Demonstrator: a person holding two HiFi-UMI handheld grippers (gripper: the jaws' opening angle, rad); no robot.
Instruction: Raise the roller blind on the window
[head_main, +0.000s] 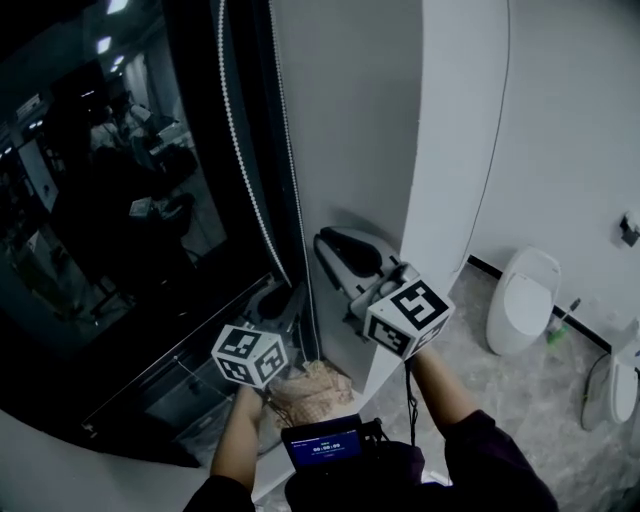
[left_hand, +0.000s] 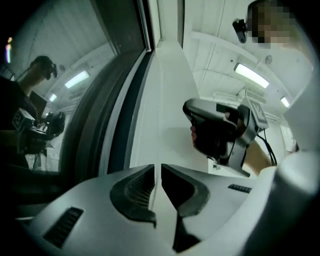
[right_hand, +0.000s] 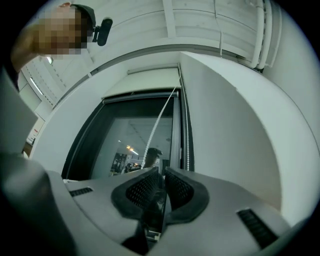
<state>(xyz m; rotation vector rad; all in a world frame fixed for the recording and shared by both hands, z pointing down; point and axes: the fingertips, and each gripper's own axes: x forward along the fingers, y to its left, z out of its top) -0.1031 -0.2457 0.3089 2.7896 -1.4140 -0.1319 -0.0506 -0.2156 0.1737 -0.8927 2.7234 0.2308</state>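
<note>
By the head view, the dark window (head_main: 120, 200) fills the left half of the frame, its glass mirroring a lit room. A plain white wall (head_main: 350, 120) stands just right of it. Pale marbled floor (head_main: 500, 400) spreads over the lower right, where a white fixture (head_main: 525, 300) (a toilet, by its shape) sits against the far wall. The bead chain (head_main: 245, 170) hangs in two strands from the top edge down the window's right side. The left gripper (head_main: 278, 302) is at lower centre, pointing up toward the chain's lower end. The right gripper (head_main: 322, 240) is just right of it and higher, its tips at the window frame. Beneath them lie a crumpled beige bundle (head_main: 315, 392) and, at the bottom edge, a small lit screen (head_main: 322, 445).

In the left gripper view, the window frame slants up the left, white wall fills the middle and ceiling lights show at upper right. The left gripper (left_hand: 159, 167) has its fingers drawn almost together, with only a thin slit of wall between them, and I can make out nothing in that slit. The right gripper's black head (left_hand: 200, 115) is at centre right.

In the right gripper view, the roller blind (right_hand: 150, 77) sits rolled at the top of the window (right_hand: 130, 135), upper centre, with dark glass showing below it. One strand of the bead chain (right_hand: 167, 112) drops from the blind's right end straight into the right gripper (right_hand: 161, 172), whose fingers are closed on it. The other strand runs down the frame just to the right.
</note>
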